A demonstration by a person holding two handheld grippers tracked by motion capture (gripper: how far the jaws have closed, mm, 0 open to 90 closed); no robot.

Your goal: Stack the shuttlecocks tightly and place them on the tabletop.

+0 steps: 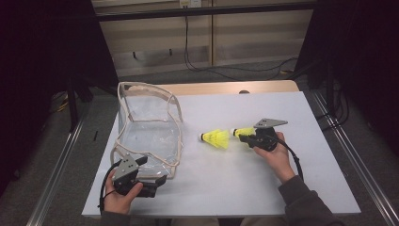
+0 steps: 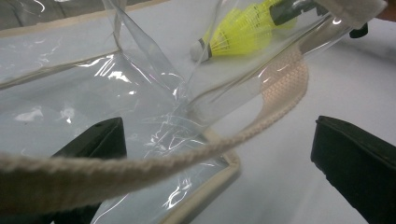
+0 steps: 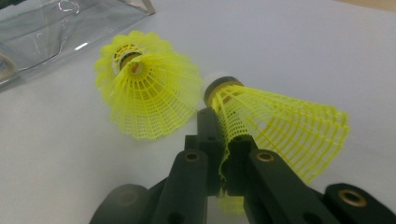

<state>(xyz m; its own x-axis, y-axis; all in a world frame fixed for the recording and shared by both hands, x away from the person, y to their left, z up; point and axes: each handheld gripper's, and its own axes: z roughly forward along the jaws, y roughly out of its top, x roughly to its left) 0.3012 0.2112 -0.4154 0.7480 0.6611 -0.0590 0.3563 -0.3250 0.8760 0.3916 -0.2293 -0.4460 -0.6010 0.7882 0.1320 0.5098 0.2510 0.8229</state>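
Observation:
A clear plastic bag (image 1: 147,126) with cream trim stands open on the left of the white table (image 1: 263,188). My left gripper (image 1: 159,181) is open at the bag's near corner, and the clear wall (image 2: 93,93) and a cream strap (image 2: 280,88) lie between its wide jaws. One yellow shuttlecock (image 1: 216,138) lies on its side mid-table, its skirt (image 3: 149,93) turned toward my right gripper. That right gripper (image 3: 223,126) is shut on the mesh skirt of a second yellow shuttlecock (image 3: 280,126), held just right of the first (image 1: 243,131). Through the bag the lying shuttlecock (image 2: 238,30) is visible.
The bag's strap loops over its front edge onto the table (image 1: 176,160). A wooden tabletop edge (image 1: 226,87) runs behind the white board. Metal rails flank the table, and cables (image 1: 226,70) lie on the floor behind. Bare white surface lies between the hands.

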